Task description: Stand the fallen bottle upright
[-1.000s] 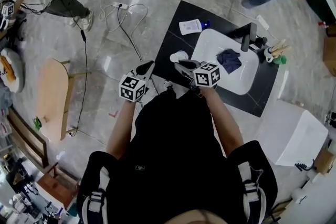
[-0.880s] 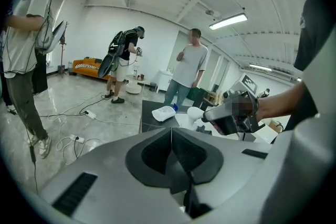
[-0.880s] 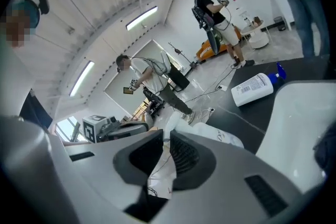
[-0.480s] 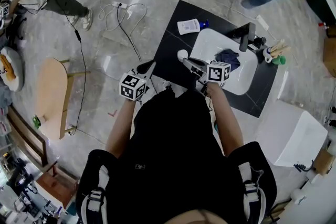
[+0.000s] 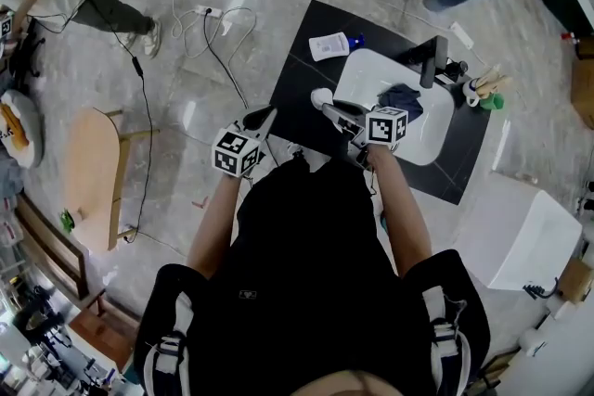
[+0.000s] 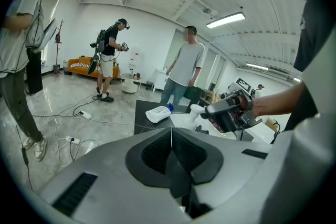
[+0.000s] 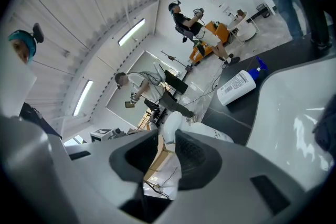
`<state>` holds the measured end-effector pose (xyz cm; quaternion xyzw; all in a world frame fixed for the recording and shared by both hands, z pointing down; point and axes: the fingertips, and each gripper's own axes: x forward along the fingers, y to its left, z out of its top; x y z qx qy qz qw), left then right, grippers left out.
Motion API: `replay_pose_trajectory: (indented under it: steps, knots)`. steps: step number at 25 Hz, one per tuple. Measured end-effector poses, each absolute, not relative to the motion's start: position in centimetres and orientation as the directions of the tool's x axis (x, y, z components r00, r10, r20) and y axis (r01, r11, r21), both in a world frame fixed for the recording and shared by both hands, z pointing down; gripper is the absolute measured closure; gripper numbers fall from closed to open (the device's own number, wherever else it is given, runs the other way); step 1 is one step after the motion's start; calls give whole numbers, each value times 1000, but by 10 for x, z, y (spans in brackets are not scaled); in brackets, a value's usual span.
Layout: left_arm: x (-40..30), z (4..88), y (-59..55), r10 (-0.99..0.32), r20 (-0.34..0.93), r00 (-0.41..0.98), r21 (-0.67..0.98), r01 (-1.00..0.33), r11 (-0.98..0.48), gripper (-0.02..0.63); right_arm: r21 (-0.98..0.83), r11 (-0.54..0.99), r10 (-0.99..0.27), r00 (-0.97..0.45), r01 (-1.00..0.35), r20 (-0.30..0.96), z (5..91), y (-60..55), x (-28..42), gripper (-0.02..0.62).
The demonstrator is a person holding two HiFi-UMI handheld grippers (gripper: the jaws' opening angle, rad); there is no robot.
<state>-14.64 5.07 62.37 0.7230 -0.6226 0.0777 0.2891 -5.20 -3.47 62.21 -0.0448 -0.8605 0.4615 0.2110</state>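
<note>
Standing upright near the front left corner of the black counter [image 5: 295, 74], just beside the white sink basin [image 5: 369, 70], the white bottle [image 5: 320, 96] looks to be on its base. The right gripper [image 5: 329, 108] reaches to it from the person's side. In the right gripper view its jaws [image 7: 164, 132] are apart, having just been opening, with the white bottle [image 7: 170, 120] top between the tips and a gap showing beside it. I judge this a release rather than a grip. The left gripper [image 5: 260, 120] hangs off the counter's edge over the floor, and in its own view the jaws [image 6: 171, 136] are pressed together on nothing.

The main risk is the withdrawal. The bottle's top sits inside the jaw gap, so a backward pull that drifts sideways or rolls could hook a pad on it and tip the bottle. It stands close to the counter's edge (and to the basin rim), so a fall could carry it off the counter or into the basin. Opening too little before retreating would drag it the same way.

A second, labelled bottle [image 5: 329, 45] with a blue cap lies on its side farther back on the counter, well apart from both grippers. If that one counts too, the job is not finished.
</note>
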Motion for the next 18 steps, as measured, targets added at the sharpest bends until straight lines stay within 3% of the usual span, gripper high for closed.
replay_pose_trajectory:
  steps: [7, 12, 16, 18]
  knots:
    - [-149, 622, 51, -858, 467, 214, 326, -944, -59, 591, -768, 624, 250, -894, -144, 371, 624, -39, -45, 393]
    - [-153, 612, 42, -871, 454, 187, 312, -949, -41, 591, -709, 687, 214, -888, -159, 406, 621, -49, -27, 394]
    - [-150, 601, 33, -878, 452, 156, 286, -958, -23, 591, -634, 761, 171, -898, -142, 406, 613, -59, -10, 452]
    - [-146, 595, 26, -883, 449, 138, 274, -962, -11, 591, -585, 799, 140, -903, -139, 406, 608, -67, 0, 522]
